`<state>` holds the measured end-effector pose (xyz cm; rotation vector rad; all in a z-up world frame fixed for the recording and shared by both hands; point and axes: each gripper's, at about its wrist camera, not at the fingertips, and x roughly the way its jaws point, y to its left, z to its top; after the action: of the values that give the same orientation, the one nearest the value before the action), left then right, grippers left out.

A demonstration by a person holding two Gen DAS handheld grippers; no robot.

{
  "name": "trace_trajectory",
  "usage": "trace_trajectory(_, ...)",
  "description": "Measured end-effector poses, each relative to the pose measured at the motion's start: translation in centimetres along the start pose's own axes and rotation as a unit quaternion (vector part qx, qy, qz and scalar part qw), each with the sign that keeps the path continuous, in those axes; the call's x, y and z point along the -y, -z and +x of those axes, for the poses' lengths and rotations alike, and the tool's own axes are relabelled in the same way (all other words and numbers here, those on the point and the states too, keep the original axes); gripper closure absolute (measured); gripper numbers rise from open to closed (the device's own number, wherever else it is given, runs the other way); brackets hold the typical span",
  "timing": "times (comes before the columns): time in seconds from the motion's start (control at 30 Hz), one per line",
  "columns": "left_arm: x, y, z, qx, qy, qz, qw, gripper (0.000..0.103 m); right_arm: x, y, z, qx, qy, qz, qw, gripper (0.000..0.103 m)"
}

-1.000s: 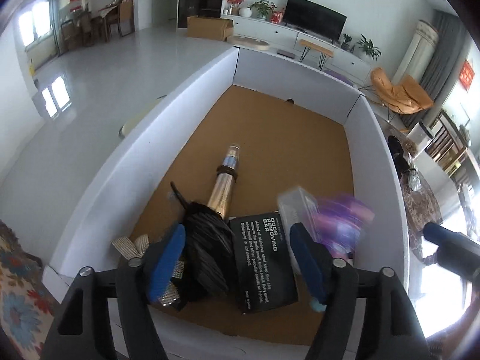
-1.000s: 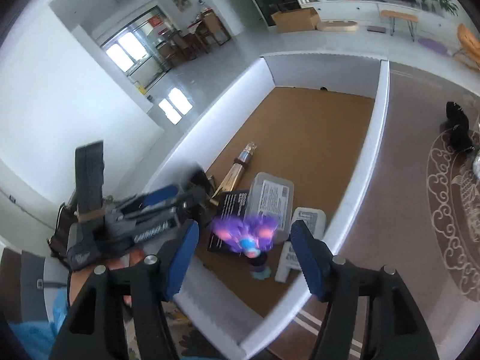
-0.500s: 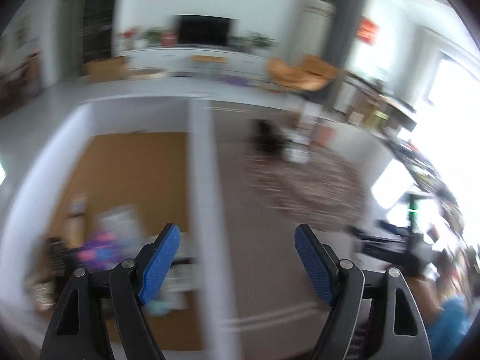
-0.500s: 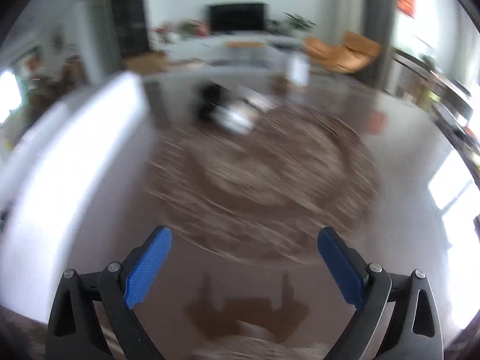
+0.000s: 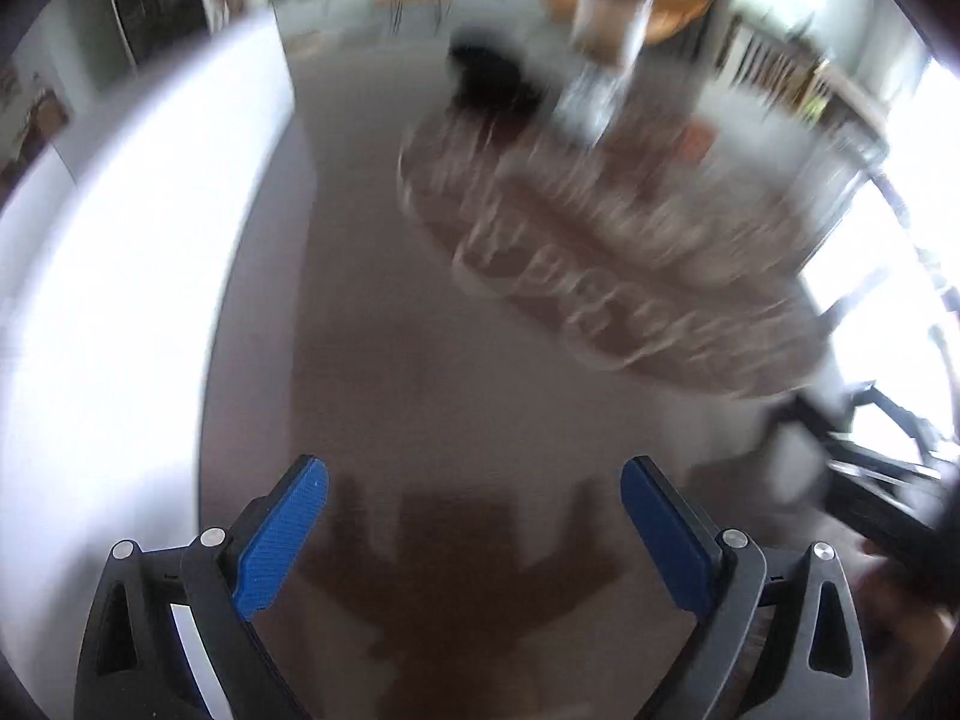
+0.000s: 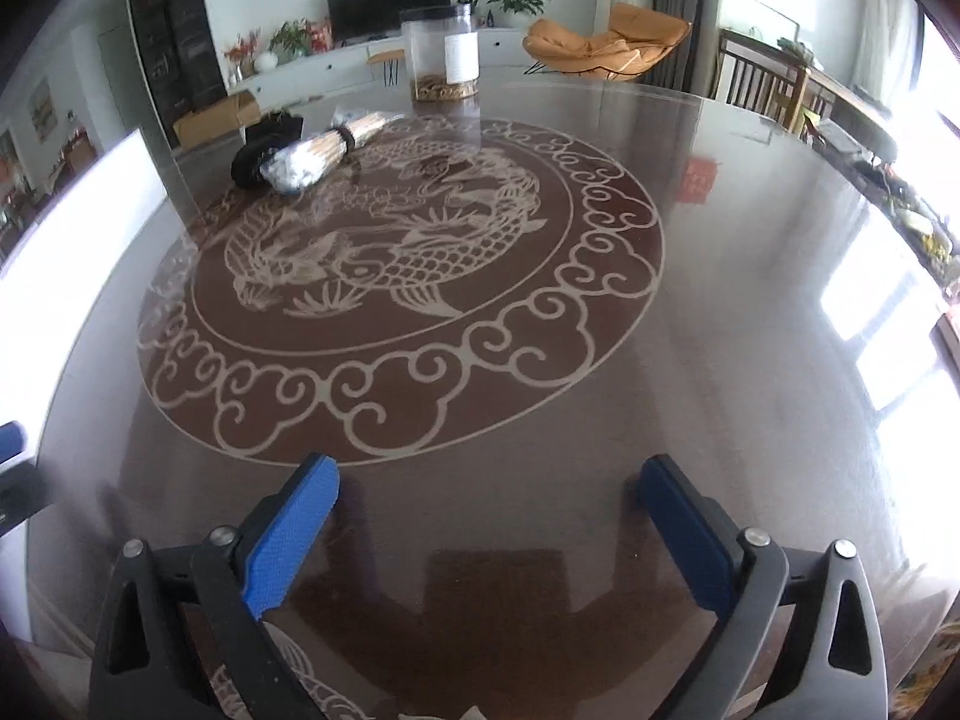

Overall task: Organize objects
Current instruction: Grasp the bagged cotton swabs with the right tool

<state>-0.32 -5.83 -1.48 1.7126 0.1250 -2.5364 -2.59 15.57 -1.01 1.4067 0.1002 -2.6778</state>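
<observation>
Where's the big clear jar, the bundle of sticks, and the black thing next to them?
Jar point(image 6: 440, 51): right wrist view, clear side wall.
Sticks point(image 6: 336, 141): right wrist view, by the black band.
Black thing point(image 6: 251, 161): right wrist view, rounded front.

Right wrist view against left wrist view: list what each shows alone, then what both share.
Only the right wrist view shows sharply the clear plastic jar, the bundle of wooden sticks in plastic wrap and the black object beside it, with the open right gripper empty. Only the left wrist view, heavily blurred, shows the open left gripper, a broad stretch of the white box wall and a dark tool at its right edge, too smeared to identify. Both share the dark glossy table with the pale dragon medallion.
</observation>
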Motion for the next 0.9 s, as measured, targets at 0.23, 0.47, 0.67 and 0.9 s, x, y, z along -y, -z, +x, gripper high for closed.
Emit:
trace_trajectory(0.23,0.2,-1.3,1.0,0.053,-0.014,-0.001,0.9985,0.000,0.0,0.2,0.7,0.003,0.004,0.000,1.000,0.000)
trace_trajectory(0.47,0.8,-2.9,1.1,0.071,-0.010,0.010,0.9974,0.000,0.1,0.4,0.6,0.007,0.007,0.002,1.000,0.000)
trace_trajectory(0.67,1.0,-4.5,2.0,0.091,-0.005,0.020,0.9956,0.000,0.1,0.4,0.6,0.007,0.007,0.002,1.000,0.000)
trace_trajectory(0.9,0.7,-3.9,1.7,0.078,0.006,0.047,0.9959,0.000,0.1,-0.5,1.0,-0.011,0.002,-0.005,1.000,0.000)
